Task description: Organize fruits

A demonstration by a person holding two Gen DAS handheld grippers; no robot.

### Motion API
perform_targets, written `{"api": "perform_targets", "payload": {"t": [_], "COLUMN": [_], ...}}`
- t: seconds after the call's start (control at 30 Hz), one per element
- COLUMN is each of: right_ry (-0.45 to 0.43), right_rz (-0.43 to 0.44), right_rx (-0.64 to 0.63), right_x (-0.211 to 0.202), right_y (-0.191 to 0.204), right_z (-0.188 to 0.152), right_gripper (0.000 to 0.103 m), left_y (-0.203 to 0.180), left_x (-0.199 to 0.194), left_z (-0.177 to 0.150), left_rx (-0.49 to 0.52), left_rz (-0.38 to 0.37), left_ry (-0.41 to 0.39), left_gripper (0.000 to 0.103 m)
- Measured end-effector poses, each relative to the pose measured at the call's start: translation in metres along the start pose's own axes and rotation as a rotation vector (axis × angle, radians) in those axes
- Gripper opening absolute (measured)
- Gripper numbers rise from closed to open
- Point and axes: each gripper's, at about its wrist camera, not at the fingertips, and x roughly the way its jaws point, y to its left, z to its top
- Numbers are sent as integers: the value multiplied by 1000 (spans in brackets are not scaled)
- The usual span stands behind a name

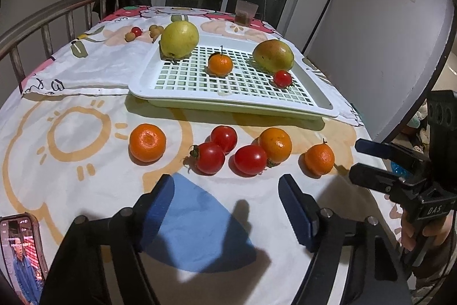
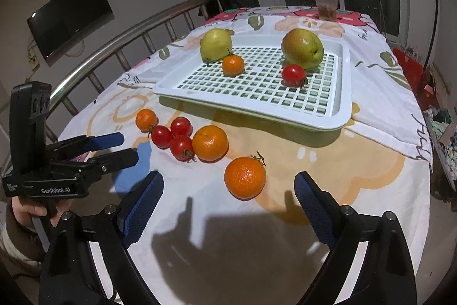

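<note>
A white grid tray (image 1: 182,93) (image 2: 337,116) holds a yellow-green pear (image 1: 179,39) (image 2: 215,45), a reddish-green mango (image 1: 273,55) (image 2: 302,47), a small tangerine (image 1: 220,64) (image 2: 233,65) and a tomato (image 1: 282,78) (image 2: 293,74). On the cloth in front lie three tangerines (image 1: 147,143) (image 1: 275,145) (image 1: 319,158) and three tomatoes (image 1: 210,157). My left gripper (image 1: 227,190) (image 2: 125,146) is open and empty, just short of the tomatoes. My right gripper (image 2: 228,190) (image 1: 355,159) is open and empty, with the nearest tangerine (image 2: 245,177) just ahead of its fingers.
A plastic cup (image 1: 246,12) (image 2: 325,5) stands at the table's far edge. Small fruits (image 1: 136,32) lie far left of the tray. A phone (image 1: 20,253) lies at the near left. A metal railing (image 2: 114,47) runs along the table's left side.
</note>
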Motion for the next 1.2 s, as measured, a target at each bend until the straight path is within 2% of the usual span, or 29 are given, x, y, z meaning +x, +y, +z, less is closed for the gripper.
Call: {"api": "perform_targets", "payload": {"t": [0.3, 1.2], "right_ry": [30, 61], "right_rz": [3, -6], "right_rx": [6, 1], "right_x": [9, 21], "right_y": [-2, -3], "right_z": [-1, 0], "right_gripper": [84, 76], "left_y": [7, 14], "left_x": [5, 19], "left_z": [1, 9], "left_rx": [-32, -79], "left_rz": [1, 3], "left_ry": [5, 18], "left_gripper": [73, 59]}}
